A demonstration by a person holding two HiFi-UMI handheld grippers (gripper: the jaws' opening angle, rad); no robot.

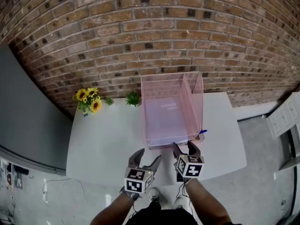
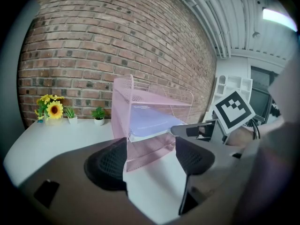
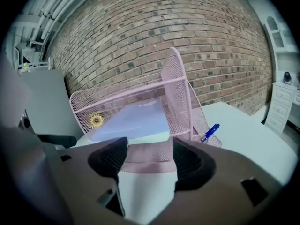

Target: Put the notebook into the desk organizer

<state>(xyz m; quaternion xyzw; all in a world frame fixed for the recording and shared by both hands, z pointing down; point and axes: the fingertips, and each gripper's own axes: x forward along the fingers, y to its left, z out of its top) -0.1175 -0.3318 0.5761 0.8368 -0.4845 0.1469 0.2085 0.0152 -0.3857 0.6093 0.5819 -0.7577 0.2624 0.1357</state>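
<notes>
**A:** Where's the notebook (image 1: 164,118)?

**B:** Flat in the pink mesh desk organizer (image 1: 161,81), which stands right of the worktop's (image 1: 103,139) middle. The left gripper (image 1: 149,154) and right gripper (image 1: 183,145) have their jaws spread near the front edge, gripping nothing.

**A:** Handling?

**B:** Probably light, thin and a bit floppy; pinch its near edge at the tray's open front

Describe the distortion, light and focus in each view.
Head view: fisheye bends the brick wall into an arc, with soft, even light on the table. Left gripper view: dark corners, a ceiling lamp blown out at upper right, near jaws soft. Right gripper view: the same bend, with the desk organizer fairly sharp and the jaws blurred.
</notes>
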